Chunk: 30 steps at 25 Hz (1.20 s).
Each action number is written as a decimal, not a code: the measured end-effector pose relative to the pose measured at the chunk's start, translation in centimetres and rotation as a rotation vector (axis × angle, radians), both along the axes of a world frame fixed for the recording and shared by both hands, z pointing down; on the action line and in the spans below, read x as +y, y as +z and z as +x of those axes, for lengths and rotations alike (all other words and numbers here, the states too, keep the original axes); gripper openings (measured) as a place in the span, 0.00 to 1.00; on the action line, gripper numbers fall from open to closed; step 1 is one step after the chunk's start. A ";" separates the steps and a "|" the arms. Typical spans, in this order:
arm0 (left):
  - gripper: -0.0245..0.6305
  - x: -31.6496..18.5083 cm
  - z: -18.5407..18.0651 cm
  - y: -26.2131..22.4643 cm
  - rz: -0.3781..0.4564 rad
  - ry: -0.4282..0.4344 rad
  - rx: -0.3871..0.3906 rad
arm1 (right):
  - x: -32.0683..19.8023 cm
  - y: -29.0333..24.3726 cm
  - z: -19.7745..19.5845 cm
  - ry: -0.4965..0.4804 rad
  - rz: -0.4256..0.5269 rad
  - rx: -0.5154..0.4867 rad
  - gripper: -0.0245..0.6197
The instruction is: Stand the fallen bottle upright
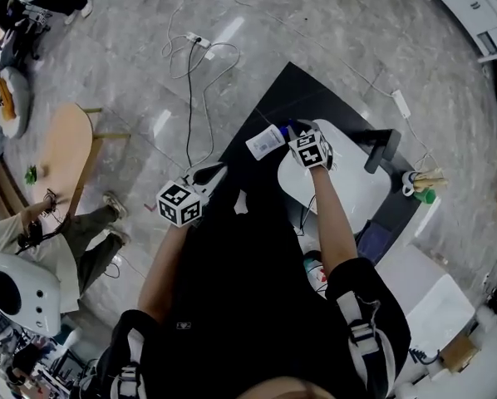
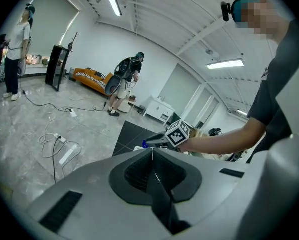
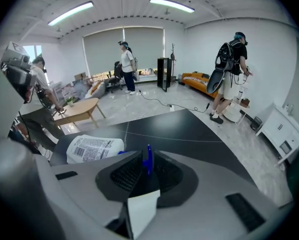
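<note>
A white bottle (image 1: pixel 265 141) with a printed label lies on its side on the black table (image 1: pixel 315 98), blue pump top (image 1: pixel 292 127) toward my right gripper (image 1: pixel 295 133). In the right gripper view the bottle (image 3: pixel 94 148) lies just left of the jaws. Its blue spout (image 3: pixel 148 160) stands between the tips of my right gripper (image 3: pixel 147 156), whose jaws stand a little apart. My left gripper (image 1: pixel 218 171) hovers off the table's near-left edge, short of the bottle. Seen from its own camera, the left gripper (image 2: pixel 152 150) is shut with nothing in it.
A white oval board (image 1: pixel 348 181) lies on the table under my right arm, with a black object (image 1: pixel 381 150) at its far side. Cables and power strips (image 1: pixel 199 44) trail over the floor. A wooden table (image 1: pixel 66 148) and a seated person (image 1: pixel 74 231) are at left.
</note>
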<state>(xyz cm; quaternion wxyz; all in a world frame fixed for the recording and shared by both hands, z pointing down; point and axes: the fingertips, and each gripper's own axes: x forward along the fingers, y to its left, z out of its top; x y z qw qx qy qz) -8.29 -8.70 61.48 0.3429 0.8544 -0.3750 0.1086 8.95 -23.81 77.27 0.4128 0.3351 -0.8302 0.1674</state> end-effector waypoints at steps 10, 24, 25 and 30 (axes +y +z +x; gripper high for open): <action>0.06 0.5 -0.1 0.1 -0.009 -0.014 -0.002 | -1.3 0.5 -1.2 0.027 -0.044 -0.033 0.18; 0.06 0.5 -0.6 0.0 0.007 -0.031 0.011 | -1.1 -1.6 -0.9 -0.026 0.106 0.075 0.16; 0.06 0.4 -0.7 -0.1 0.011 -0.030 0.012 | -1.2 -2.1 -0.9 -0.028 0.124 0.082 0.16; 0.06 0.5 -0.3 -0.3 0.030 -0.030 0.023 | -1.7 -4.6 -0.3 -0.053 0.236 0.135 0.16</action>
